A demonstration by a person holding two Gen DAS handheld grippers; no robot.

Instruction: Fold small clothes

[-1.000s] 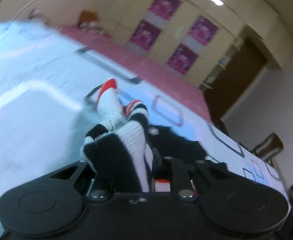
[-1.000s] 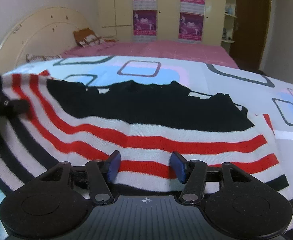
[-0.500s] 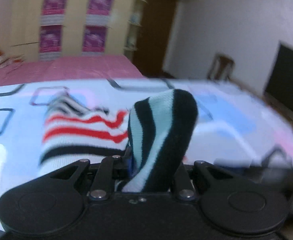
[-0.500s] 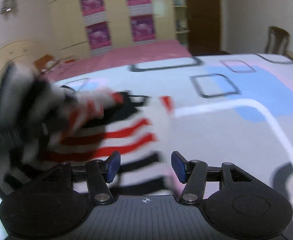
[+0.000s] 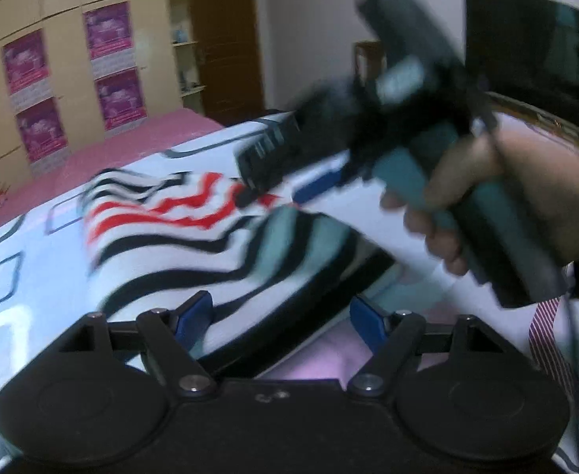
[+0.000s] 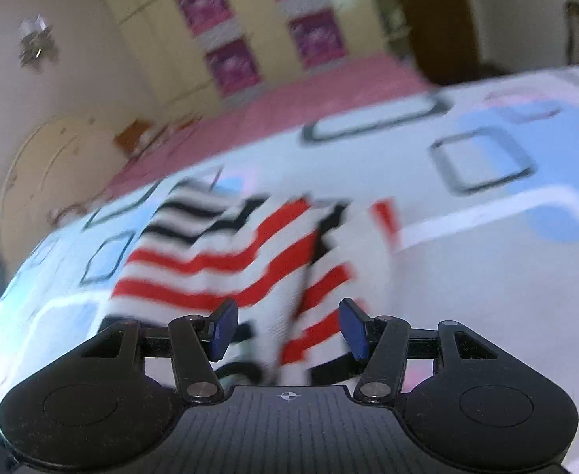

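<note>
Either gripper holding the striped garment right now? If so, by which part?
Neither. The left gripper has just opened, releasing the striped garment; the right gripper stands open above it.

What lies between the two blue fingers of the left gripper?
In the left wrist view, a fold of the striped top lies between the left gripper's open fingers, untouched.

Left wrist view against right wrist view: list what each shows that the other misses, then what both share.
Only the left wrist view shows the person's hand holding the right gripper above the garment, and a dark screen on the wall. Only the right wrist view shows the cream curved headboard. Both show the red, black and white striped knit garment lying on the patterned bedsheet, the purple posters on the wardrobe, and open gripper jaws; the left gripper has just been opening, clear of the cloth.
</note>
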